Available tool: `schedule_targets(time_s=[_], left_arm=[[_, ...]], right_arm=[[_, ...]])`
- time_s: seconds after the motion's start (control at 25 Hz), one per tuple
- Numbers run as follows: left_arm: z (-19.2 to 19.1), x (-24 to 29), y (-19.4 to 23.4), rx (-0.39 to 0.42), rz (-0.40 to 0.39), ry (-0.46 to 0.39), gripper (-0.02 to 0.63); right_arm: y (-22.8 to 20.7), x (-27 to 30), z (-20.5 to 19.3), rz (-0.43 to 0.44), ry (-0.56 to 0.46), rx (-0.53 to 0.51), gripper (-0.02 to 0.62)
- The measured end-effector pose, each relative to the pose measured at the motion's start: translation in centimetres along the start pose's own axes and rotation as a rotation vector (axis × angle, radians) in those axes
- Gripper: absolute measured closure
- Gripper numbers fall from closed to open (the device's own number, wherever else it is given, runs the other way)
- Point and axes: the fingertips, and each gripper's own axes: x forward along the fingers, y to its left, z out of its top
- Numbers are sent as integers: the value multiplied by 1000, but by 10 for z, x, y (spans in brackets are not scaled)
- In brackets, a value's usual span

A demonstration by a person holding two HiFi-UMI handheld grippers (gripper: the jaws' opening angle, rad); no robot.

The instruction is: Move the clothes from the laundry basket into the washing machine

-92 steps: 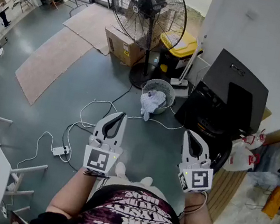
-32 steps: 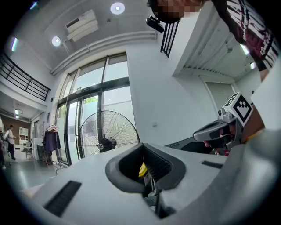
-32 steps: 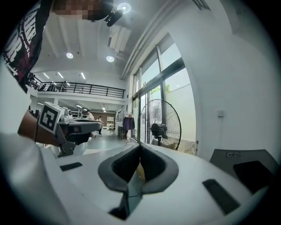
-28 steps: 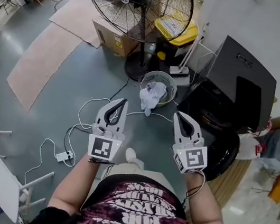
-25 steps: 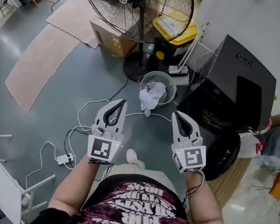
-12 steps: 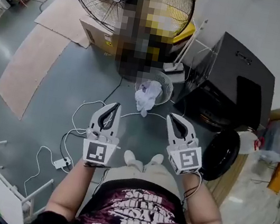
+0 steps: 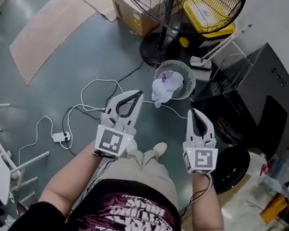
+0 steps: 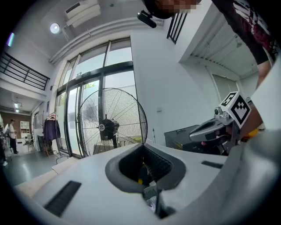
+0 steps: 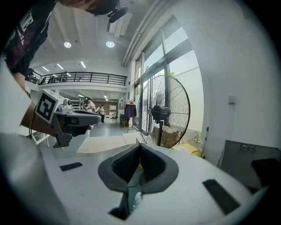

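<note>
We held both grippers out in front of us, side by side and apart, pointing towards the laundry basket [image 7: 188, 73] on the grey floor [image 7: 88, 58]. The left gripper [image 7: 136, 94] had its jaws closed tip to tip, with nothing between the pads. The right gripper [image 7: 195, 114] was closed in the same way and was just as empty. Each gripper view showed only the dark loop between the shut jaws and the room beyond.

The white clothes [image 7: 166, 85] lay heaped in the round white mesh basket. One end hung over its near rim towards the floor, and in the head view that end showed between the two gripper tips. Neither gripper touched the clothes or the basket. The basket stood just beside the black washing machine [image 7: 262, 105], whose lid stood raised, and in front of the base of the big pedestal fan [image 7: 170, 0].

A cardboard box [image 7: 131, 18] and a yellow-lidded bin [image 7: 209, 16] sat behind the fan. A white cable [image 7: 97, 84] looped across the floor to a power strip [image 7: 60, 137] on our left
</note>
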Motion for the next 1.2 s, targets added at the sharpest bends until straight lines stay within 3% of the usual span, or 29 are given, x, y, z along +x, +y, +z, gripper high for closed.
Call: schedule_targets(time_s=[0.44,0.76,1.2], left_arm=[[-18,55,-33,27,88,33,601],[-45,62,-27,-9,146,69,601],[-105,87,-13,-6,84,142,601]], right_arm=[[-68,20,-30,64,-26,50,589],[-72,57,-68,129,27,50,589],[-62,114,-148,170,170,29,589]])
